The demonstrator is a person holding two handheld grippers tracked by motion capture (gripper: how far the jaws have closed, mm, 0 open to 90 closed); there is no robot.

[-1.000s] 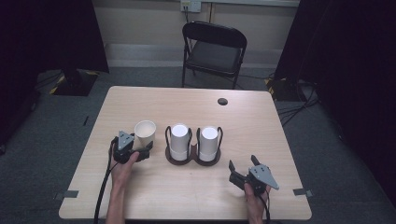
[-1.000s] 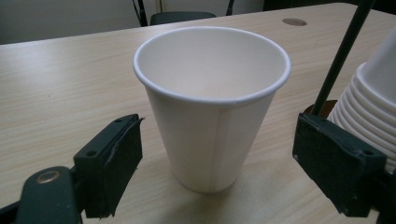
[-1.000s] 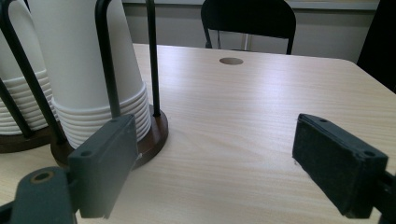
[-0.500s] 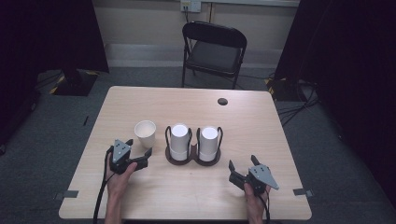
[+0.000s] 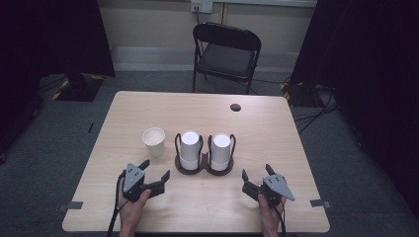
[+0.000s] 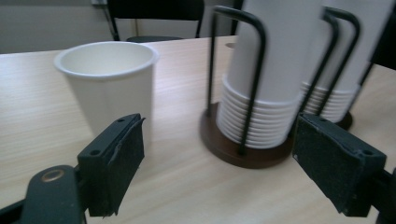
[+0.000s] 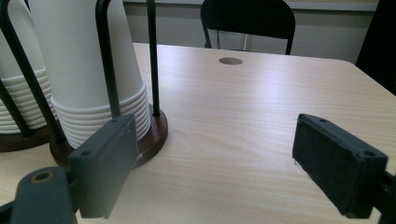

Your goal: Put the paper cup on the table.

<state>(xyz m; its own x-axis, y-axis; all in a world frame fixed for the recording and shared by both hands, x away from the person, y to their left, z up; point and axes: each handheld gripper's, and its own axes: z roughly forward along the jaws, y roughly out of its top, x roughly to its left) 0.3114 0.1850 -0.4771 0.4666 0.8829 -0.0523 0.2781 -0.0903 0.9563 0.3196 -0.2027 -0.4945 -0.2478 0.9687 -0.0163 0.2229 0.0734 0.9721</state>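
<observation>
A single white paper cup (image 5: 153,141) (image 6: 109,79) stands upright, mouth up, left of a dark wire cup holder (image 5: 203,170). The holder carries two stacks of upturned white cups (image 5: 189,148) (image 5: 221,150), which rise close ahead in the left gripper view (image 6: 275,84) and at the left of the right gripper view (image 7: 84,70). My left gripper (image 5: 155,169) (image 6: 229,168) is open, just short of the single cup and the holder, with nothing between its jaws. Near the front right of the table, my right gripper (image 5: 257,172) (image 7: 222,172) is open and empty, beside the holder's base (image 7: 154,135).
The wooden table (image 5: 276,143) has a round cable hole (image 5: 235,107) (image 7: 230,60) at the back right. A black folding chair (image 5: 227,49) stands behind the far edge. Bare tabletop lies to the right of the holder.
My left gripper let go of the single cup and drew back toward the front edge. The cup stayed upright on the table. The right gripper held still.
</observation>
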